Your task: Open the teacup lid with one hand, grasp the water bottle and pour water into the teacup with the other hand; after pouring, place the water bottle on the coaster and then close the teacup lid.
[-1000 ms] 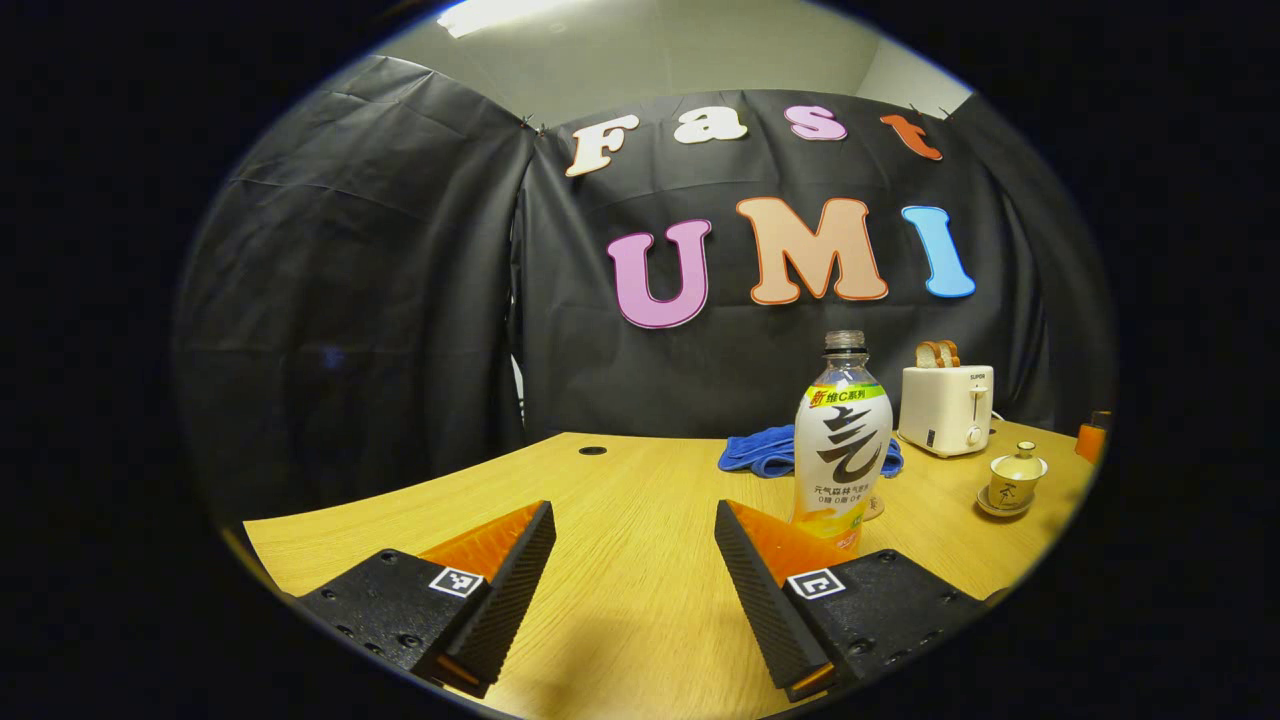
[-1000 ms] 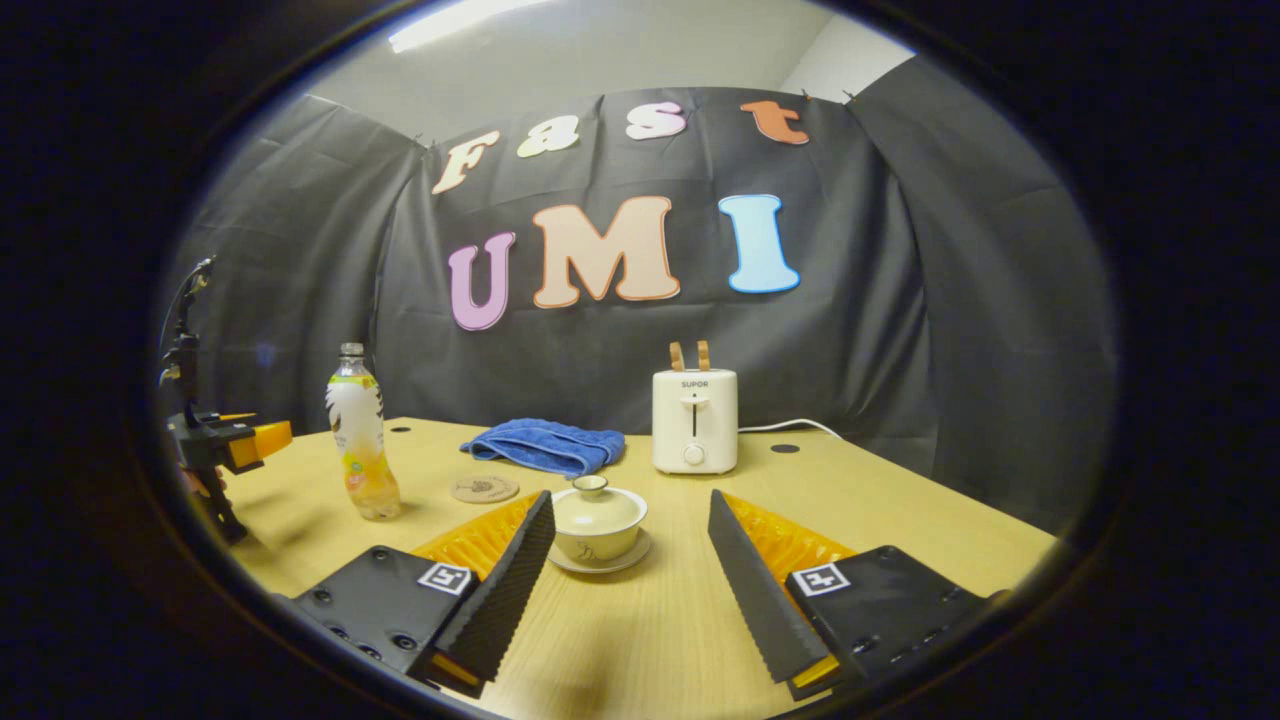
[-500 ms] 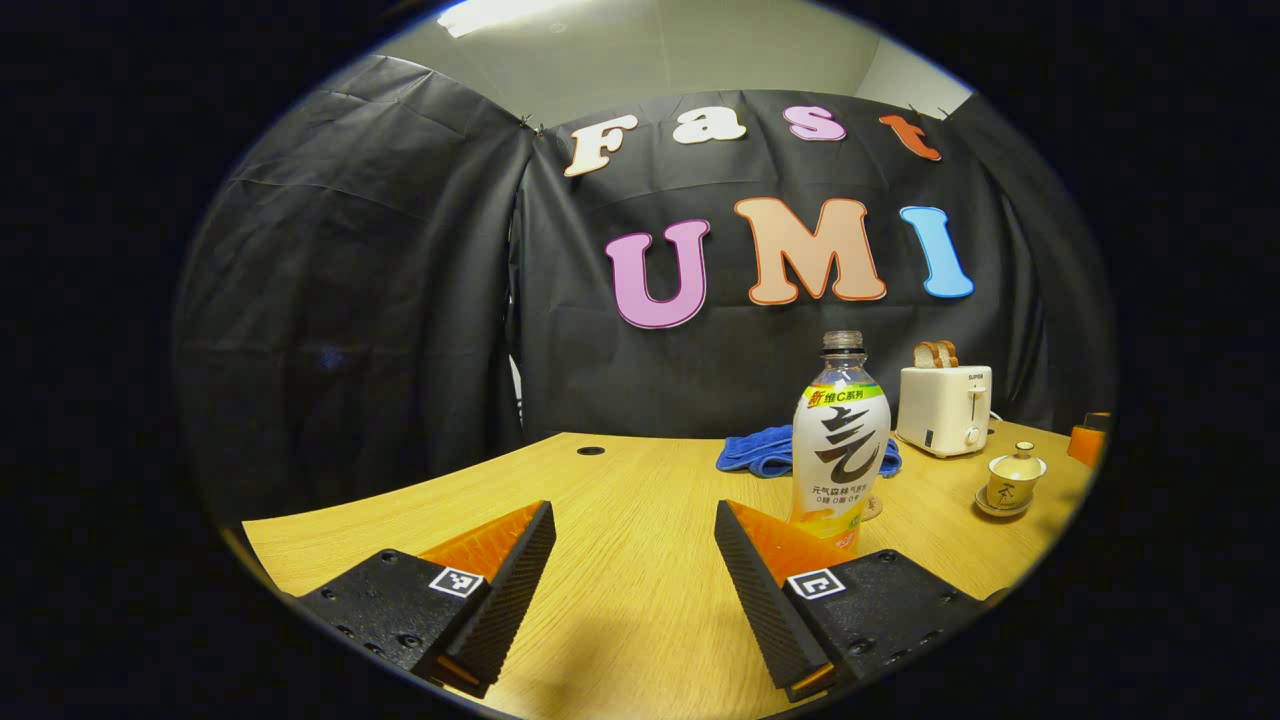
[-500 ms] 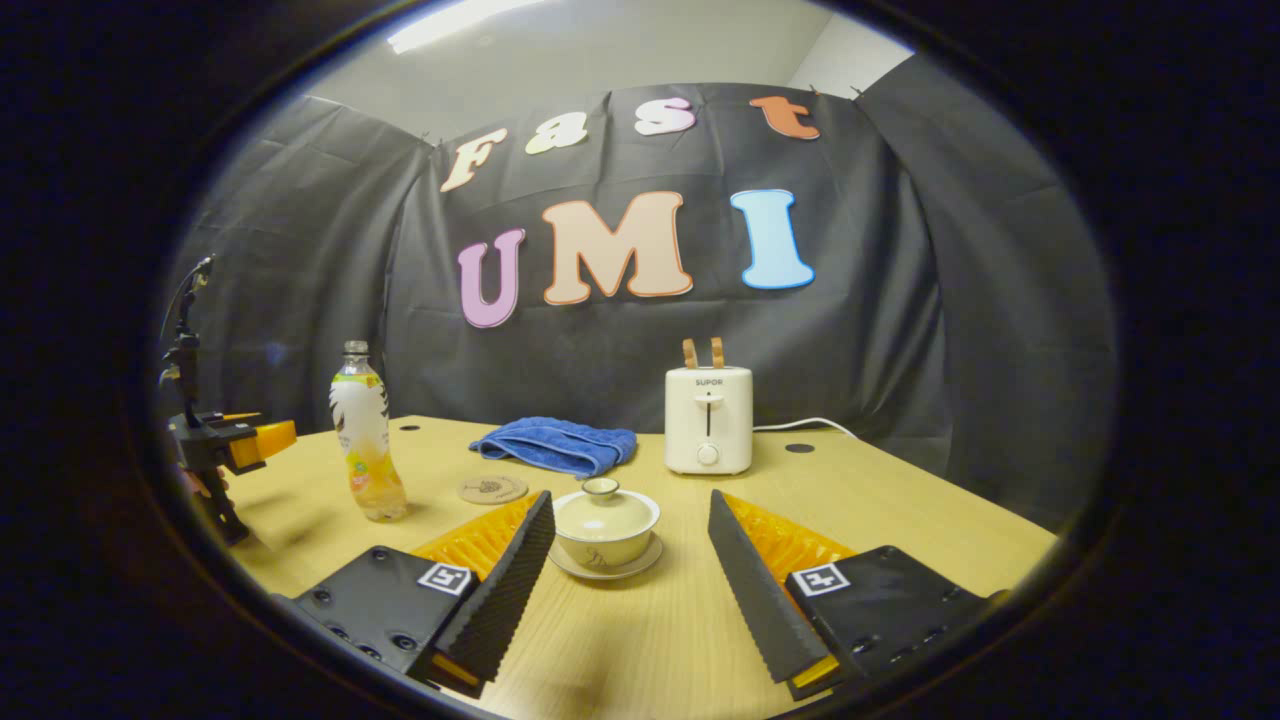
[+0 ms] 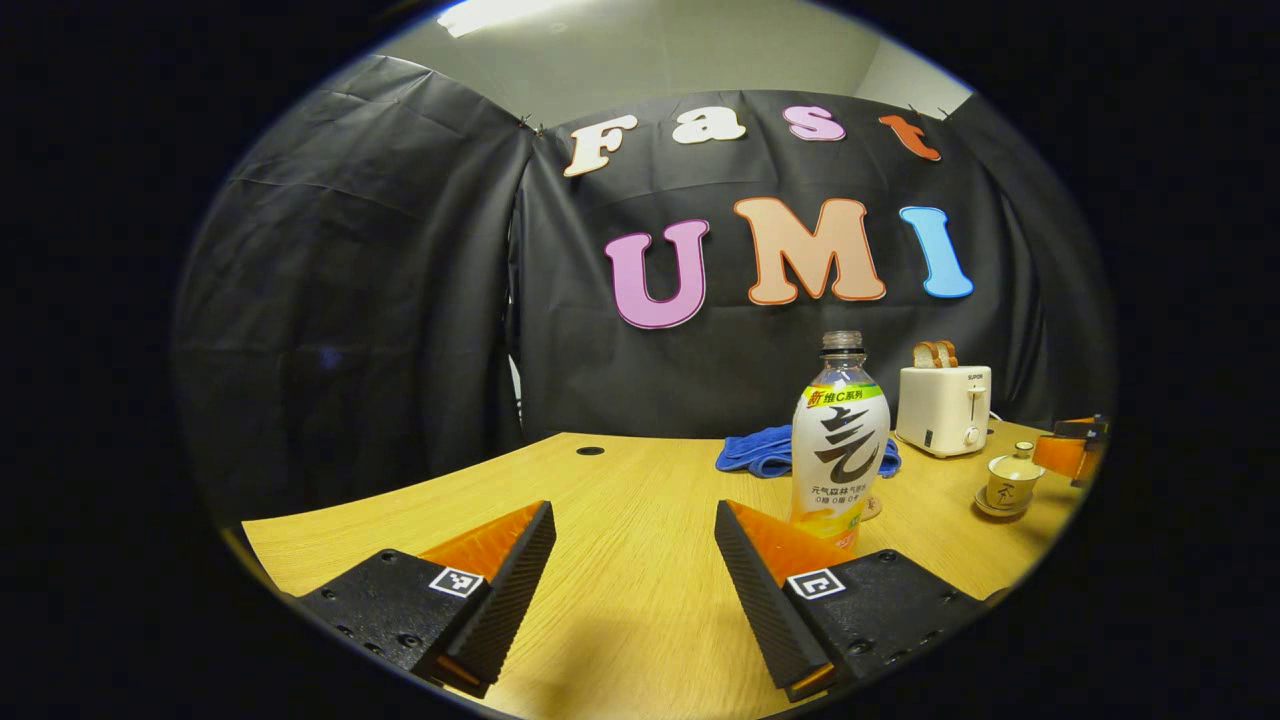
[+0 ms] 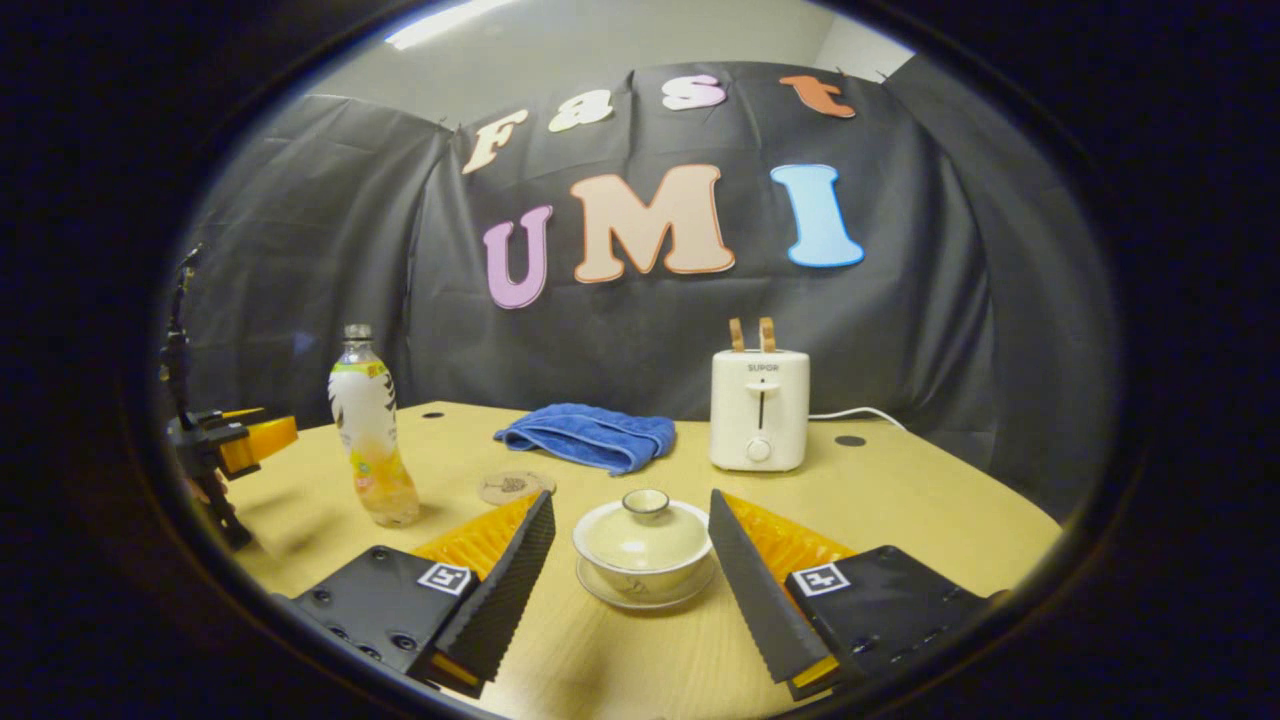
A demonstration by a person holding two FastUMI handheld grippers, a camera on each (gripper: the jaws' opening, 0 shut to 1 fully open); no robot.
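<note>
While both grippers gape, right gripper flanks lidded cream teacup, left gripper near labelled bottle

The light wooden table carries a white two-slot toaster. Left of the toaster lie a folded blue towel, a round brown coaster and an upright clear plastic bottle. In front of the toaster stands a lidded cream teacup on its saucer.

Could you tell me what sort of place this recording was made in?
It looks like a staged booth set up as a small kitchen or tea corner, not a real home: black cloth hangs as walls around a single wooden table, which carries a toaster, a lidded teacup and a folded blue towel.
</note>
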